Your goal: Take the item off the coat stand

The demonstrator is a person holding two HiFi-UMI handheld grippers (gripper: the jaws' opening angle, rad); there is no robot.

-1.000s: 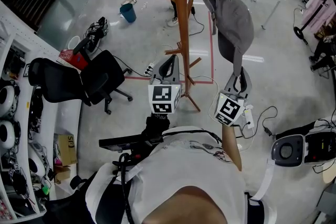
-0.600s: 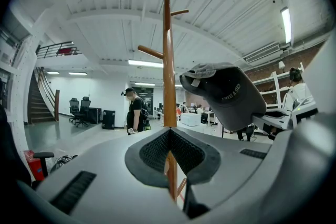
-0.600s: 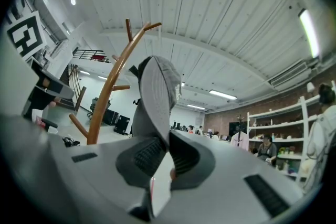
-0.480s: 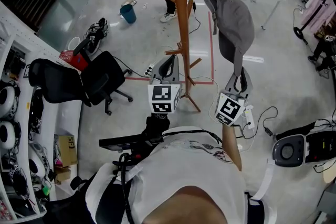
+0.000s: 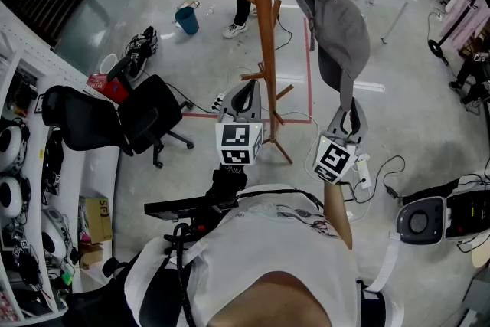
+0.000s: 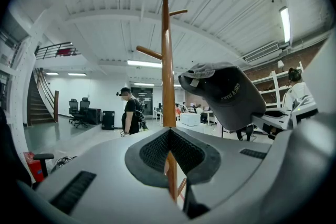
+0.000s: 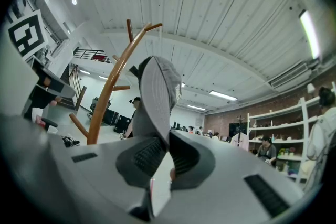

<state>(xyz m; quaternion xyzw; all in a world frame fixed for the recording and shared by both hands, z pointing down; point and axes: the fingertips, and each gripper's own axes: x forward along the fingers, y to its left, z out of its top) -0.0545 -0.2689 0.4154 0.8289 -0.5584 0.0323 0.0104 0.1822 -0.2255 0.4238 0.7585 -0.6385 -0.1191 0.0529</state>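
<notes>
Grey workshop floor [image 5: 191, 73] seen far below. Grey cap [image 5: 341, 34] pinched by brim in right gripper [image 5: 348, 112], held up, well off wooden coat stand [image 5: 264, 27], likely so pegs not snagged. Left gripper [image 5: 246, 92] closed, empty, held beside pole.

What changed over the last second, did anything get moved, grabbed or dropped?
Only the bystander behind the coat stand moved, stepping toward the left of the head view. Nothing was taken hold of or let go. The right gripper stays shut on the brim of the grey cap, which is clear of the stand's pegs. The left gripper stays shut and empty near the pole.
</notes>
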